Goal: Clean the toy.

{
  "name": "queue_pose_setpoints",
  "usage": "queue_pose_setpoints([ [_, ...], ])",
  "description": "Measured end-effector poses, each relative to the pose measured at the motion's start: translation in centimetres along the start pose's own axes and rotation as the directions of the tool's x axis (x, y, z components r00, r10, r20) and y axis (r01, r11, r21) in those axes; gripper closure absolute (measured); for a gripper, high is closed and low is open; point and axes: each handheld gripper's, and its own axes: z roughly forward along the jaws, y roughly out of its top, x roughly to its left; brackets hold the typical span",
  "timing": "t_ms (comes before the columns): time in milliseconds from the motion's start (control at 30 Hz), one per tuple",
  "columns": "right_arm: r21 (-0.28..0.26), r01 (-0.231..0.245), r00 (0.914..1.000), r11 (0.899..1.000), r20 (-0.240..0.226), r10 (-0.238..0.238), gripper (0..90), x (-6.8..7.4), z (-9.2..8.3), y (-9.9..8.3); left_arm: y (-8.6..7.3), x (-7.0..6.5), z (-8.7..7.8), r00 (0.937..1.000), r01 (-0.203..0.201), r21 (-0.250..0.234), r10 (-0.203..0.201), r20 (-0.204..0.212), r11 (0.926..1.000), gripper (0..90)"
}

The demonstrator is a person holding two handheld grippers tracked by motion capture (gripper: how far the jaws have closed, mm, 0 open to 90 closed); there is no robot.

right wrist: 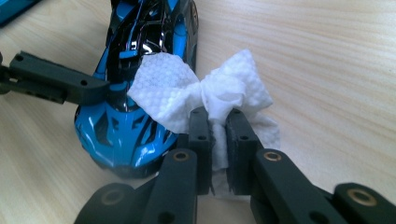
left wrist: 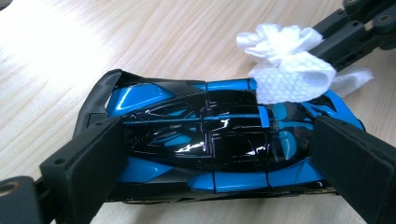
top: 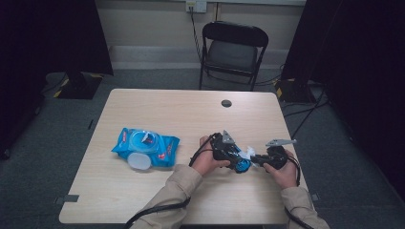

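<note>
Toy car (left wrist: 219,144) is sitting on the tabletop (top: 157,109), clamped lengthwise by the left claw (left wrist: 219,158); the right claw (right wrist: 217,140) is pinching a wipe (right wrist: 205,93), rubbing its nose (cleaning seems underway, remaining bodywork probably unwiped).

Left gripper (top: 234,155) fingers clamped wide; right gripper (top: 260,160) fingers pinched nearly together, facing it

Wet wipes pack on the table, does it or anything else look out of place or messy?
Only a small thing: the blue wipes pack lies with its round lid flipped open. Otherwise nothing stands out. The toy car sits clamped in the left gripper, and the right gripper pinches a bunched white wipe against it.
</note>
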Motion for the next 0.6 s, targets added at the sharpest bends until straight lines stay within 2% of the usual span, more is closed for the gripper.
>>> queue_pose_setpoints([
  [367, 0.0, 0.013, 0.9999, 1.0, 0.007, -0.013, 82.5, 0.4, -1.5, -1.3, 0.0, 0.0, 0.0, 1.0, -0.001, -0.003, 0.001, -0.001, 1.0, 4.0],
  [600, -0.053, 0.029, 0.9995, 0.998, 0.01, -0.029, 81.4, 1.3, -3.0, -1.6, 0.1, 0.2, -0.2, 0.9999, -0.014, 0.01, 0.014, 0.005, 0.9999, 7.3],
])
